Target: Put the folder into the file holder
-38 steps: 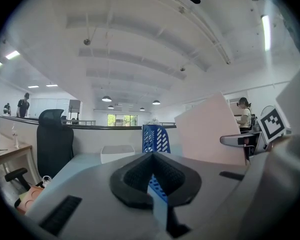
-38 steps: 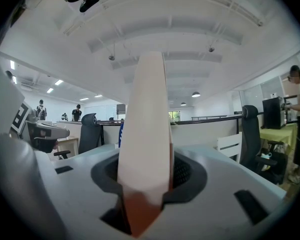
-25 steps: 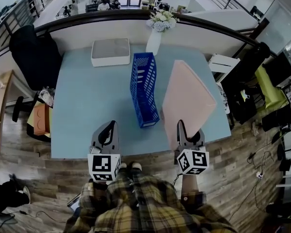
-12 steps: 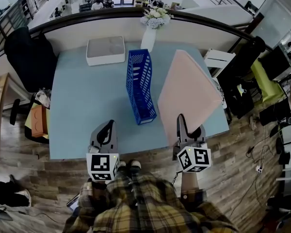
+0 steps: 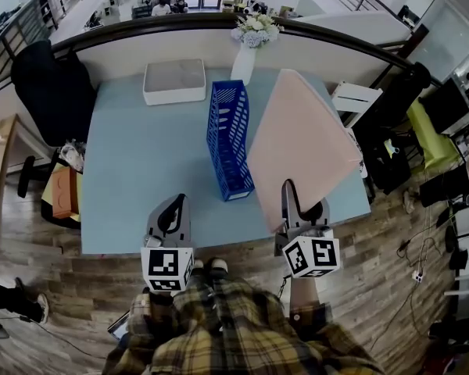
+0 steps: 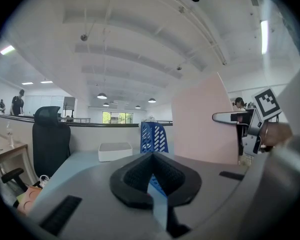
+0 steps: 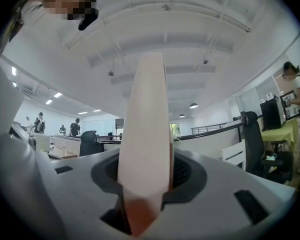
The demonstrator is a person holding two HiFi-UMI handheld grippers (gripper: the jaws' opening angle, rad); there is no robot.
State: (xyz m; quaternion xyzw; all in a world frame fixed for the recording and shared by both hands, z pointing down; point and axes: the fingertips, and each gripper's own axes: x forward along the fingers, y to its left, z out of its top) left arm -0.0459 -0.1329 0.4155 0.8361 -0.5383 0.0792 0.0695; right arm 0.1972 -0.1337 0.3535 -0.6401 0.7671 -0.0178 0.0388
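The blue slotted file holder [image 5: 230,139] stands upright mid-table, its long side running away from me; it shows again as the file holder [image 6: 152,136] in the left gripper view. The large pink folder [image 5: 305,139] is raised off the table and tilted, just right of the holder. My right gripper [image 5: 293,201] is shut on the folder's near edge, and the folder [image 7: 146,134] fills the gap between its jaws. My left gripper [image 5: 174,203] hovers at the table's front edge, shut with nothing in it, its pads [image 6: 151,156] meeting.
A white flat box [image 5: 175,80] lies at the table's back left. A white vase with flowers [image 5: 248,49] stands behind the holder. A black office chair [image 5: 53,84] is to the left, a white chair [image 5: 356,100] to the right. The light-blue table [image 5: 141,170] ends just before my grippers.
The folder has risen and swung left, its top now closer to the file holder. The right gripper shifted slightly with it. The left gripper stayed put.
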